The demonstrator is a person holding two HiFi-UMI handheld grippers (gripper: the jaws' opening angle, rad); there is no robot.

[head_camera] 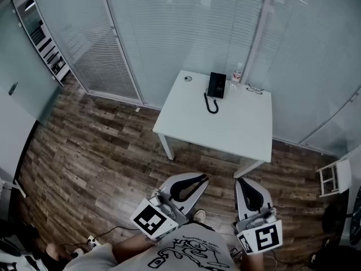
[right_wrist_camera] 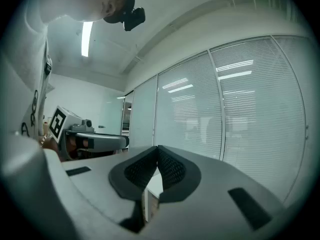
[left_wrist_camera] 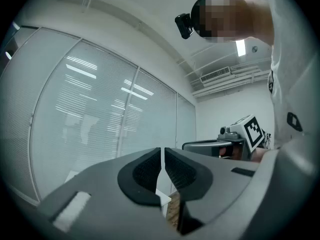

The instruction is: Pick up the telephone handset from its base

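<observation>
Both tongs are closed with nothing in them. My left tongs (head_camera: pixel 198 178) show only a thin slit between the pads, and my right tongs (head_camera: pixel 241 180) have their tips pressed together. I hold them level and low, close to my body and side by side, which I take for a carrying posture: nothing is within reach, so there's no call to open them yet.

The telephone (head_camera: pixel 216 85) stands at the far edge of the white desk (head_camera: pixel 225 131), near the glass wall, with a bottle (head_camera: pixel 237 74) just beside it. Its handset (head_camera: pixel 211 85) appears to be seated on the base (head_camera: pixel 221 85) — too small for me to be sure — and the cord (head_camera: pixel 210 104) loops toward me. It is well apart from both tongs, ahead and between their lines, across open floor. I judge I need to close that gap first — the pickup is not yet begun.
</observation>
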